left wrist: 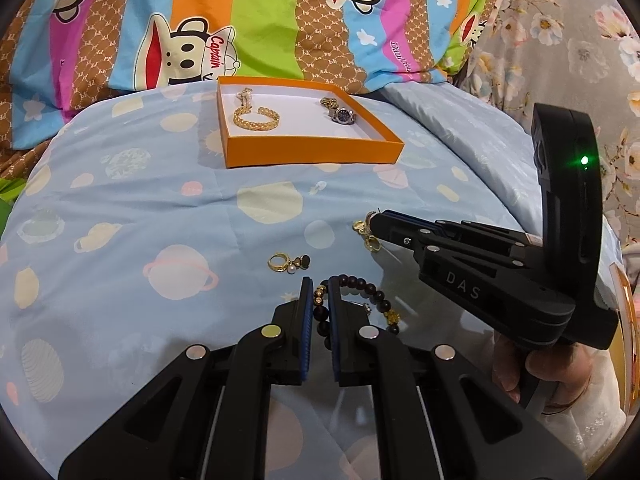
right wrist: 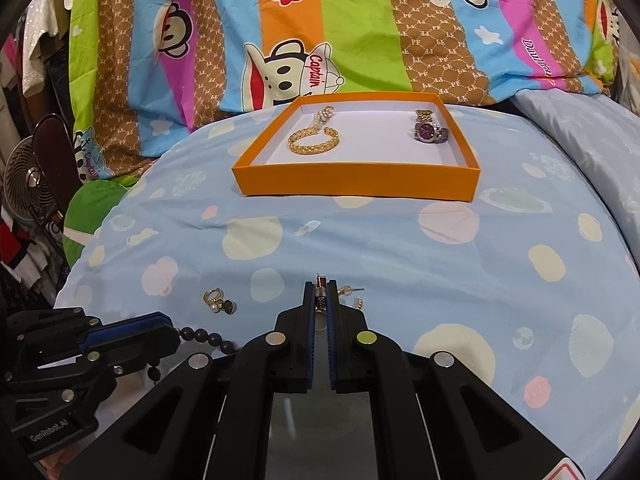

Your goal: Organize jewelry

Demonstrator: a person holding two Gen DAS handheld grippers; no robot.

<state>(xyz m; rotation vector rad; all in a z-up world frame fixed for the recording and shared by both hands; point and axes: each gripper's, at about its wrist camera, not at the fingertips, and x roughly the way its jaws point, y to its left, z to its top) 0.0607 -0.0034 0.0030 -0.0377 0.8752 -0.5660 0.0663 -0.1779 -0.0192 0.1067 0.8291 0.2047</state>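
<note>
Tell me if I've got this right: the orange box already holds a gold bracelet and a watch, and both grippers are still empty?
Not quite. The orange box does hold a gold bracelet and a watch, but neither gripper is empty: the left wrist view shows the left gripper clamped on a dark bead bracelet.

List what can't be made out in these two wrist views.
- Small gold piece in the right tool: pads cover most of it in the right wrist view; type unclear. In the left wrist view the tool hides it too.
- Dark bead bracelet: the left tool covers part in the left wrist view; the right wrist view shows only a few beads.
- Watch in the orange box: dial too small to read.
</note>
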